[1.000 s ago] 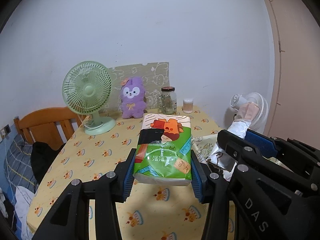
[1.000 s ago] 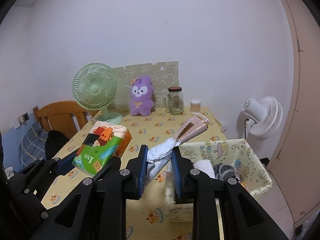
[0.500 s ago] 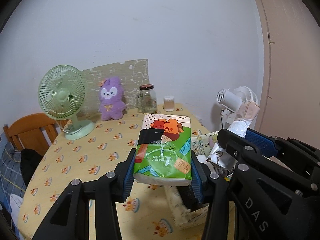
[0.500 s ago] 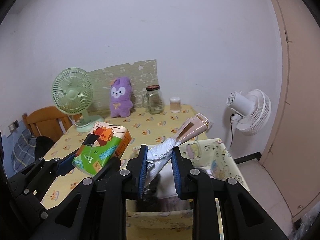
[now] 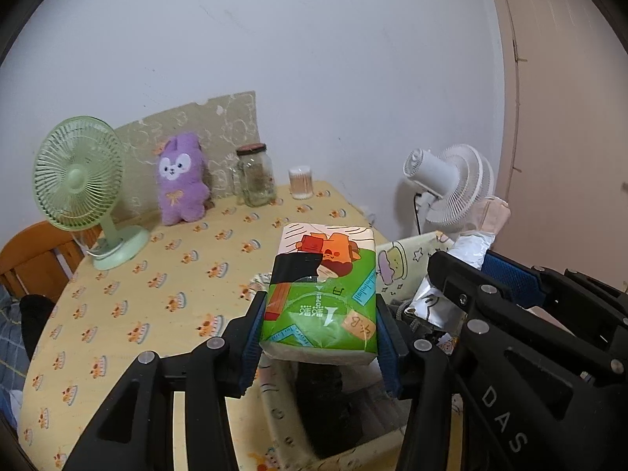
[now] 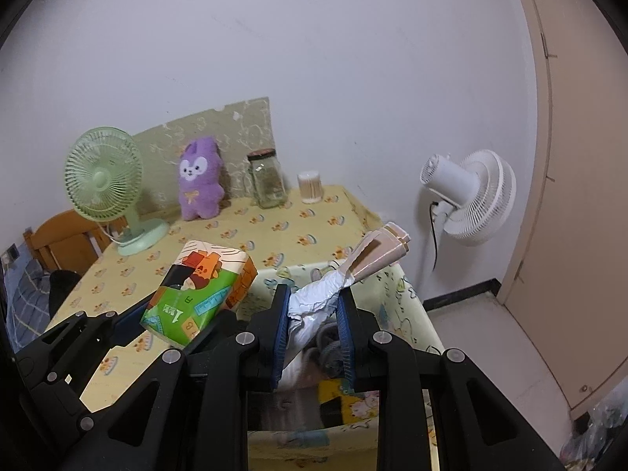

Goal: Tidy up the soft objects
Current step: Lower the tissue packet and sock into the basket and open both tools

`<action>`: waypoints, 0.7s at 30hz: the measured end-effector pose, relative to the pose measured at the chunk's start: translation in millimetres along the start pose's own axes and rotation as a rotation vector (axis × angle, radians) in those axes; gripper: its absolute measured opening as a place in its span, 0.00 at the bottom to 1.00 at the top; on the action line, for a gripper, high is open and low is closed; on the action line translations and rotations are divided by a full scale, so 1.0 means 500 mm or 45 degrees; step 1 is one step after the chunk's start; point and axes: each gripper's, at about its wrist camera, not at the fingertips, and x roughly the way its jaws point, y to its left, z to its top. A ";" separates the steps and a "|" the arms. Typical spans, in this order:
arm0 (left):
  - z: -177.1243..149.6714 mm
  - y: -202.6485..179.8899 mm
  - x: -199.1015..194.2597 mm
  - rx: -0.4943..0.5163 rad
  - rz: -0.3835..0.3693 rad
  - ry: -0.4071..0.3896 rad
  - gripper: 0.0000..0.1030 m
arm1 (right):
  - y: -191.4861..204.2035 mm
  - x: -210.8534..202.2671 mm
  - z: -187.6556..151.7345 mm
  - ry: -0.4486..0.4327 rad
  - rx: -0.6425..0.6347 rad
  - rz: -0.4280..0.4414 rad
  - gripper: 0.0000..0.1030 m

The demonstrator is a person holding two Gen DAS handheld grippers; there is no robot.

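Note:
My left gripper (image 5: 320, 327) is shut on a green and orange tissue pack (image 5: 324, 286) and holds it in the air over the near end of a yellow patterned fabric basket (image 5: 408, 253). The pack also shows in the right wrist view (image 6: 198, 286). My right gripper (image 6: 314, 331) is shut on a silver and white foil packet with a pink end (image 6: 353, 271), held above the same basket (image 6: 404, 310). The packet also shows in the left wrist view (image 5: 471, 247). Dark and white soft items lie inside the basket.
A table with a yellow cake-print cloth (image 5: 165, 274) carries a green desk fan (image 5: 78, 180), a purple plush rabbit (image 5: 182, 180), a glass jar (image 5: 255, 174) and a cotton swab tub (image 5: 301, 182). A white floor fan (image 6: 467, 196) stands right; a wooden chair (image 6: 66, 243) left.
Both grippers have swung right and forward with their loads. The basket has come from the right side to directly below both grippers. Both grips are unchanged.

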 end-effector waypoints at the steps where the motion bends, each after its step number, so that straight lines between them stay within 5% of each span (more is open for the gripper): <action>1: -0.001 -0.003 0.007 0.005 -0.010 0.008 0.52 | -0.005 0.005 -0.004 0.008 0.005 -0.001 0.25; 7: -0.007 -0.018 0.045 0.068 -0.024 0.063 0.78 | -0.019 0.035 -0.016 0.045 0.014 -0.019 0.25; 21: -0.024 -0.026 0.048 0.142 -0.040 0.103 0.83 | -0.016 0.079 -0.034 0.115 0.055 -0.008 0.27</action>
